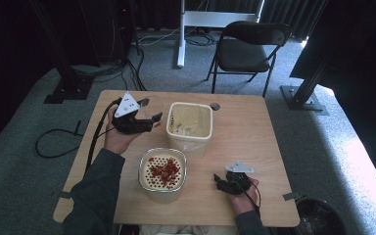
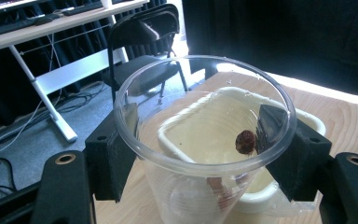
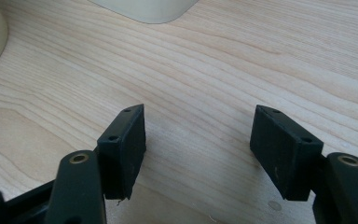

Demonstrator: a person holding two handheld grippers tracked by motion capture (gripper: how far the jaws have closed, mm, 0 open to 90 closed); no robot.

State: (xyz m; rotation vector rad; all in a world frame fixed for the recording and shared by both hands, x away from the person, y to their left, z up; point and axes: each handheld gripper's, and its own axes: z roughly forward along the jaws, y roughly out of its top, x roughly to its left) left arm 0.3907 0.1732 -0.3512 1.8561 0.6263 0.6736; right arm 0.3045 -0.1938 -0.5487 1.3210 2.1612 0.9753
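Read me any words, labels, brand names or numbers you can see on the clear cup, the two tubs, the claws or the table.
None: no text can be read in these pictures.
Clear cup held in the left claw: bare plastic, no print.
Cream tub and tub of red pieces: no label in sight.
Right claw, open over the table: plain black pads, bare wood grain.

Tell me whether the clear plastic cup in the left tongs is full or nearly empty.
Nearly empty: the clear plastic cup, clamped in the left tongs, shows one dark red berry on its wall and a few reddish bits at the bottom.
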